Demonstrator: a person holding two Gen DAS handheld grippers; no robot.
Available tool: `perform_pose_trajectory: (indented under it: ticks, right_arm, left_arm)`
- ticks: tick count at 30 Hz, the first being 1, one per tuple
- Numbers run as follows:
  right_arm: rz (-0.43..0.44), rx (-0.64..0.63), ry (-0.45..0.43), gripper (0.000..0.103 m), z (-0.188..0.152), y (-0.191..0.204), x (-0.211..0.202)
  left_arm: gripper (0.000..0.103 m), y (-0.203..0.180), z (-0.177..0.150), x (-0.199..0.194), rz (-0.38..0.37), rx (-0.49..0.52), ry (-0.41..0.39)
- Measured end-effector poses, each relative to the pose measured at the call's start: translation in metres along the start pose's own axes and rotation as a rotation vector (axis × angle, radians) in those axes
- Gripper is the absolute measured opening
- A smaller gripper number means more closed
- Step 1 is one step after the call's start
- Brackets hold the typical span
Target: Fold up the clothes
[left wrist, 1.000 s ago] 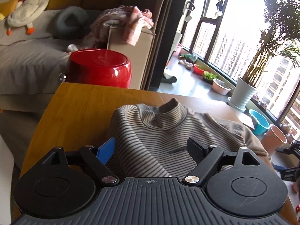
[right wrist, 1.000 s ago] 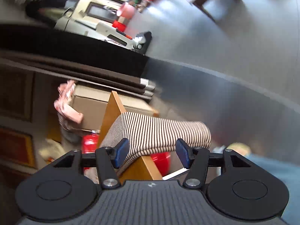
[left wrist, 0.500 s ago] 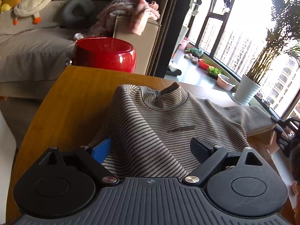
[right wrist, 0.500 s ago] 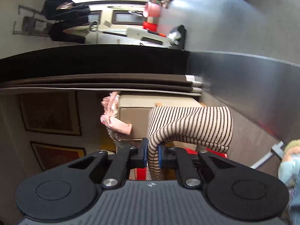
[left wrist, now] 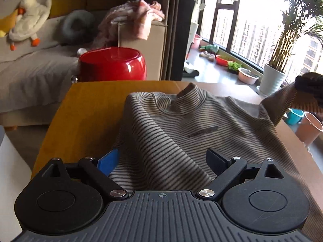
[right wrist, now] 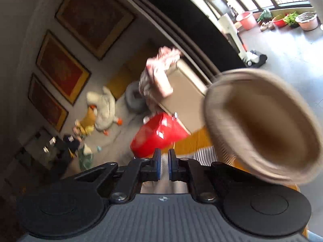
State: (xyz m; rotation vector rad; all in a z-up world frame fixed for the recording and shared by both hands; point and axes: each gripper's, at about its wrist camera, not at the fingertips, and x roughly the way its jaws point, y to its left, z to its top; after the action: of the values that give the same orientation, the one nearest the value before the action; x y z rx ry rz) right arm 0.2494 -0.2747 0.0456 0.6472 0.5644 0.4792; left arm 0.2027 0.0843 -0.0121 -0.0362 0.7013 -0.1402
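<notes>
The striped sweater (left wrist: 181, 125) lies face up on the wooden surface (left wrist: 88, 104), its high collar toward the far edge and its hem toward the near edge, under the left gripper (left wrist: 161, 162). Its body covers most of the right half of the surface, while the left side and the far left corner stay bare. The left gripper hovers low over the hem with its jaws spread wide, the blue pad at the sweater's left border and the other over the striped cloth; neither presses on it. At the right edge of the surface one sleeve (left wrist: 282, 100) rises off the wood, pulled up by the right gripper (right wrist: 164, 166), whose jaws are clamped on the fabric. In the right wrist view the sleeve's open cuff (right wrist: 262, 127) hangs blurred just beside those jaws. Beyond the far edge stand a red stool (left wrist: 113, 64) and a sofa (left wrist: 30, 68) carrying a plush duck (left wrist: 28, 20).
</notes>
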Motion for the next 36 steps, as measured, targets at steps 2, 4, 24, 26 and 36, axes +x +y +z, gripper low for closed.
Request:
perform_pose_trajectory:
  ticks: [2, 4, 24, 26, 36]
  right_arm:
    - [-0.052, -0.083, 0.092, 0.007, -0.025, 0.02, 0.028]
    - [-0.105, -0.176, 0.172, 0.007, -0.05, 0.042, 0.054]
    - [-0.275, -0.555, 0.326, 0.029, -0.142, 0.085, 0.044]
    - [-0.297, -0.58, 0.312, 0.029, -0.147, 0.085, 0.036]
    - [-0.133, -0.59, 0.414, 0.059, -0.173, 0.137, -0.014]
  left_arm:
    - [0.082, 0.004, 0.0, 0.005, -0.01, 0.003, 0.01]
    - [0.067, 0.011, 0.001, 0.007, -0.016, -0.008, 0.013]
    - [0.079, 0.099, -0.01, -0.021, -0.123, -0.251, -0.058]
    - [0.081, 0.095, -0.013, -0.029, -0.141, -0.232, -0.061]
    - [0.093, 0.082, -0.014, -0.059, -0.142, -0.141, -0.078]
